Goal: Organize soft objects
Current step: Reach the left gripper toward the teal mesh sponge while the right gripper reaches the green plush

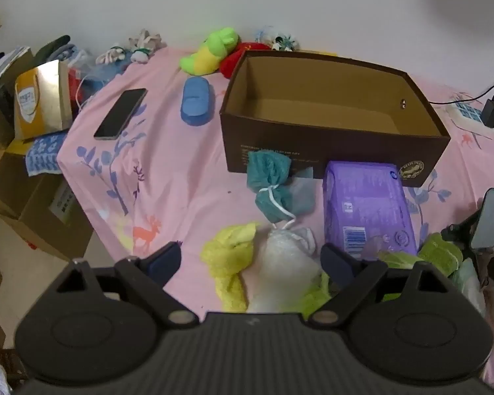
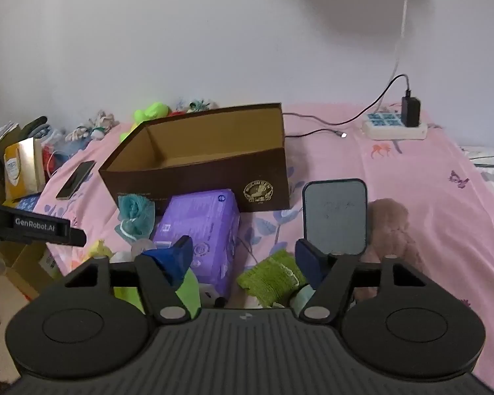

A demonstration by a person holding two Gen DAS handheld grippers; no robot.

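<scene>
An open brown cardboard box [image 1: 329, 138] stands empty on the pink bedsheet [image 1: 168, 184]; it also shows in the right wrist view [image 2: 194, 177]. In front of it lie a teal cloth bundle [image 1: 273, 184], a purple soft pack [image 1: 365, 210], a yellow towel [image 1: 229, 263], a white soft bundle [image 1: 286, 263] and a green cloth [image 2: 270, 276]. My left gripper [image 1: 250, 258] is open above the yellow towel and white bundle. My right gripper [image 2: 243, 256] is open above the green cloth, near the purple pack [image 2: 201, 227]. A brown plush [image 2: 392, 230] lies to the right.
A green-yellow plush [image 1: 210, 52], a red plush [image 1: 233, 59], a blue pad [image 1: 196, 100] and a phone [image 1: 120, 113] lie behind and left of the box. A power strip with charger [image 2: 395, 125] sits far right. Cardboard boxes [image 1: 33, 204] stand left of the bed. A mounted phone [image 2: 334, 217] stands near my right finger.
</scene>
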